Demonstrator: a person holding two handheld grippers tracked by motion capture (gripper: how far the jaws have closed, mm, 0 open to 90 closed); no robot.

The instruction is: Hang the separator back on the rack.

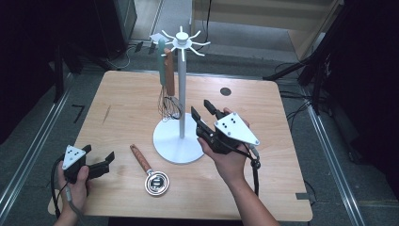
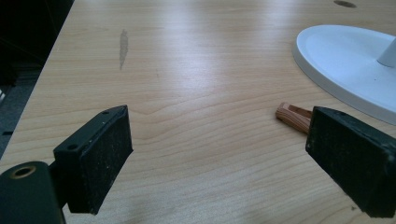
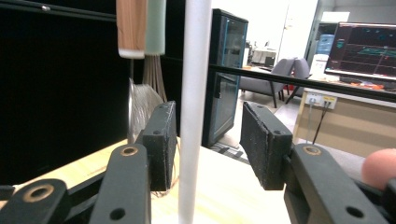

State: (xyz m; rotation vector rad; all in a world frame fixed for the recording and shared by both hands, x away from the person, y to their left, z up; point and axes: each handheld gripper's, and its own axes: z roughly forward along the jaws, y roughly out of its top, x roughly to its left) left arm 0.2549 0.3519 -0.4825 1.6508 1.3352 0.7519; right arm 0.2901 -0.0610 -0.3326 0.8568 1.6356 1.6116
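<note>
A white utensil stand (image 1: 181, 89) rises from a round base (image 1: 171, 143) at mid-table. A green-handled whisk (image 1: 162, 66) and a wood-handled utensil (image 1: 169, 73) hang from its hooks. My right gripper (image 1: 201, 109) is open just right of the pole. In the right gripper view the pole (image 3: 194, 93) lines up with the gap of the right gripper (image 3: 208, 140), untouched by the pads. A wood-handled metal scoop (image 1: 151, 170) lies in front of the base. My left gripper (image 1: 106, 162) rests open at the front left. Its wide jaws (image 2: 219, 149) face the scoop's handle tip (image 2: 293, 116).
A small dark round hole (image 1: 226, 91) sits in the tabletop (image 1: 263, 179) at the back right. Cables and metal rails run along the floor around the table. The stand's base (image 2: 350, 60) lies right of the left gripper's jaws.
</note>
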